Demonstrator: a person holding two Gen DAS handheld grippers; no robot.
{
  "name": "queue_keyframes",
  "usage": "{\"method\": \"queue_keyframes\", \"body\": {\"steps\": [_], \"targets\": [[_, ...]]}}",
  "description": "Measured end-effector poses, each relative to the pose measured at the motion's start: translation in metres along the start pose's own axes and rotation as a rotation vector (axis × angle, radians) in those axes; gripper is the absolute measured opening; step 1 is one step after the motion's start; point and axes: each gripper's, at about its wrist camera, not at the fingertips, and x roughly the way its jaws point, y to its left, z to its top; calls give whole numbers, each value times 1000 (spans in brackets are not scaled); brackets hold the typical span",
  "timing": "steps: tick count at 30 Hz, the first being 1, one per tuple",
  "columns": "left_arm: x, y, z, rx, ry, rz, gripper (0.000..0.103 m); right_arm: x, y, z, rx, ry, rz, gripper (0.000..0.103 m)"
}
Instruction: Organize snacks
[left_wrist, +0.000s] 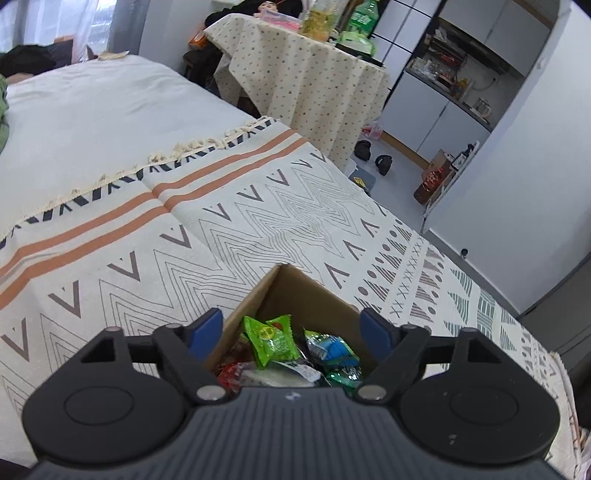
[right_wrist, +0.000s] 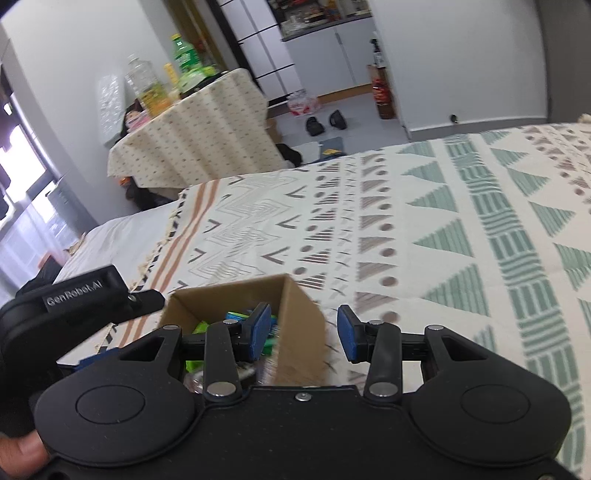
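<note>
From the left wrist view, the left gripper (left_wrist: 291, 325) hangs right over the open brown cardboard box (left_wrist: 314, 295) that sits on the patterned cream bedspread (left_wrist: 221, 229). Its blue-padded tongs are spread wide, one to each side of the box mouth, and they hold nothing. I would guess it is poised either to dip in for a packet or to steady the box. Inside lies a loose heap of wrapped snacks: a bright green sachet (left_wrist: 271, 339) on top, a blue packet (left_wrist: 334, 349) beside it, and a red wrapper (left_wrist: 231, 373) lower down at the near edge.

From the right wrist view, the right gripper (right_wrist: 303, 332) straddles the box's near right wall (right_wrist: 299, 325): one blue pad sits inside the box, the other outside, moderately apart and not yet pinching the cardboard. That placement looks meant for gripping the wall to move or hold the box. Green and blue packets (right_wrist: 240, 317) show in the opening. The other gripper's black body (right_wrist: 74, 295) hovers just left of the box.
</note>
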Motion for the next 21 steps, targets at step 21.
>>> {"method": "queue_keyframes", "body": {"steps": [21], "targets": [[-79,-46,-46,175,62,-34,98,-102,-65,-9,78,-70,-57,67]]}}
